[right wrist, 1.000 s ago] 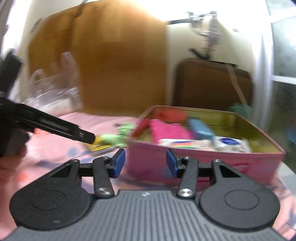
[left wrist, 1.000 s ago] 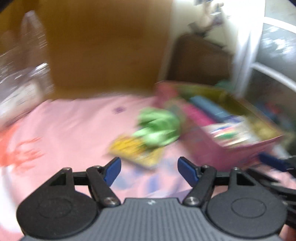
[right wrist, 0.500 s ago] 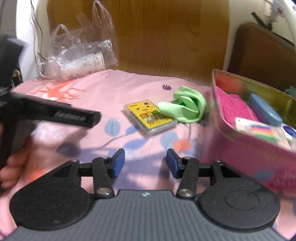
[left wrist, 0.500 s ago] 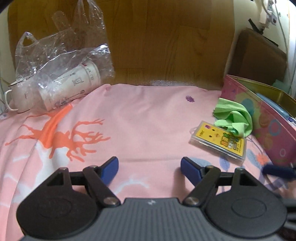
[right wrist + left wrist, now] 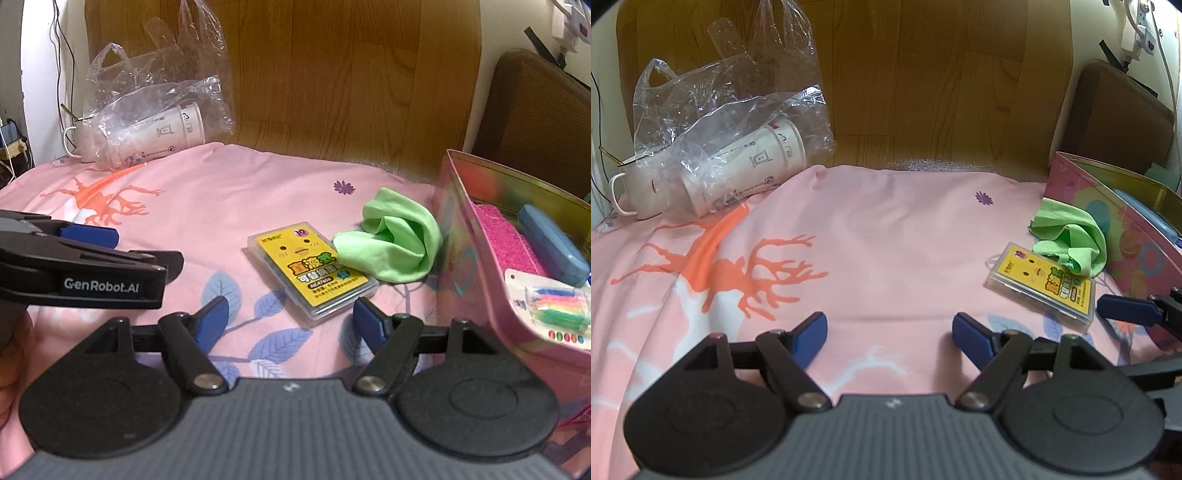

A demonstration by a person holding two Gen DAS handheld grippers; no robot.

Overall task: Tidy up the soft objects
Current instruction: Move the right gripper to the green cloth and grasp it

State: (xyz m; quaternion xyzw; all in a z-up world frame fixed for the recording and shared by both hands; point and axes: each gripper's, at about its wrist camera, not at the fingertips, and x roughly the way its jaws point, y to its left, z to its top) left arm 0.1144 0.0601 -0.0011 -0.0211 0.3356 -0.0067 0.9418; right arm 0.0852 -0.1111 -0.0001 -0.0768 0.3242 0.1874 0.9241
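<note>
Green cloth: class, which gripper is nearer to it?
Right. The right gripper, jaws opening and empty, points at the green cloth just ahead. The left gripper sits farther off, over bare sheet.

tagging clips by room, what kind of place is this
Most likely a bedroom in a home. A pink printed bedsheet covers a soft surface against a wooden headboard-like panel. Household clutter lies on it: a green cloth, a pink tin of small items, and a cup in a plastic bag.
</note>
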